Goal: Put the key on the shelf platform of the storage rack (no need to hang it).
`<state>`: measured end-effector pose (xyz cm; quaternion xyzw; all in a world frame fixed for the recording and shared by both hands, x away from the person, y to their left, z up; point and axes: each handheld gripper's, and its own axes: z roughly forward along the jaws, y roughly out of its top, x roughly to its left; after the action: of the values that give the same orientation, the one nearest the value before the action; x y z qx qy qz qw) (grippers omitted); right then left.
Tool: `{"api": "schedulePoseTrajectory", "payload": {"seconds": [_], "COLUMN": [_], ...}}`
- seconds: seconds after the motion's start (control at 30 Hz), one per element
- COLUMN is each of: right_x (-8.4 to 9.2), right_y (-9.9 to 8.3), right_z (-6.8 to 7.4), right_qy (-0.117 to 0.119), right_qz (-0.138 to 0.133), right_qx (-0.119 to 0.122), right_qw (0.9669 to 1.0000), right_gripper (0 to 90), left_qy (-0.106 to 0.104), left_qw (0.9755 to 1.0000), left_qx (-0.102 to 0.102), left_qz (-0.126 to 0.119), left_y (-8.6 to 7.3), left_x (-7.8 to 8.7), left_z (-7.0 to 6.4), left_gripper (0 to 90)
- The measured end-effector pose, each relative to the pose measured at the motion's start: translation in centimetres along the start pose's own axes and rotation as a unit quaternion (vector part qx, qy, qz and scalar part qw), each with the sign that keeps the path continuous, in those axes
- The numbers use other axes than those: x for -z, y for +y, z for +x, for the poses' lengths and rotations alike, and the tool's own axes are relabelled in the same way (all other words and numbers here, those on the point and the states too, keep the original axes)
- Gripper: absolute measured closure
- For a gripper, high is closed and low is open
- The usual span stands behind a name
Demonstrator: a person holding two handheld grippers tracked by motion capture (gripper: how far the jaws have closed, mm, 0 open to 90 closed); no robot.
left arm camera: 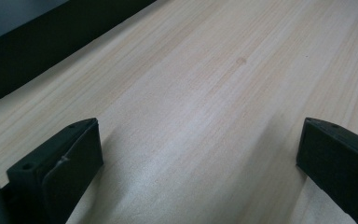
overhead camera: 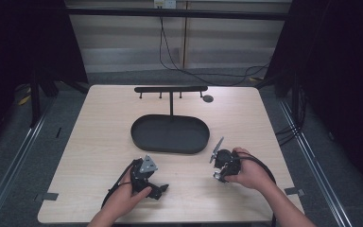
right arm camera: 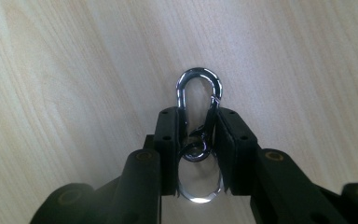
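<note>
Two claws: one in each of my hands, both low over the near part of the pale wooden surface.
Tray: a black oval tray lies at the middle of the surface, beyond both claws and between them.
Rack: a black stand with a crossbar and short pegs rises just behind the tray, at its far rim.
Small disc: a dark round spot lies on the surface beside the right end of the crossbar; I cannot tell what it is.
Cables: dark cables trail over the floor past the far edge.
Left claw: my left claw is spread wide, nothing between its jaws, bare wood grain under it; in the high view it rests near the front edge, left of centre.
Left hand: my left hand grips it from behind.
Right claw: my right claw is clamped on a silver carabiner, its jaws pressing both long sides.
Carabiner: its rounded top pokes out past the jaw tips, its lower ring sits between the jaws, and wood lies behind it.
Right hand: my right hand holds the right claw near the tray's right end, apart from it.
In the way: nothing lies between either claw and the tray.
</note>
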<state>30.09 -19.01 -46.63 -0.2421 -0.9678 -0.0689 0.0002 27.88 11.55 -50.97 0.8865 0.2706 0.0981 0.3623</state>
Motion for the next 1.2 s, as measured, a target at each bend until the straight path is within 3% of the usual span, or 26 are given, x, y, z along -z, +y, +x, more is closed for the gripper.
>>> {"api": "schedulePoseTrajectory", "payload": {"seconds": [0.33, 1.2], "right_x": [0.2, 4.4], "right_y": [0.2, 2.4], "right_z": [-0.1, -1.0], "right_qy": [0.007, 0.009], "right_qz": [0.006, 0.016], "right_qx": [-0.011, -0.011], "right_qw": [0.9999, 0.9998], "right_gripper": [72.1, 72.6], "left_qy": [0.0, 0.002], "left_qw": [1.0, 1.0], "left_qx": [0.0, 0.002], "left_qz": [0.0, -0.004], "left_y": [0.0, 0.0], "left_x": [0.0, 0.0], "left_z": [0.0, 0.0], "left_gripper": [0.0, 0.0]}}
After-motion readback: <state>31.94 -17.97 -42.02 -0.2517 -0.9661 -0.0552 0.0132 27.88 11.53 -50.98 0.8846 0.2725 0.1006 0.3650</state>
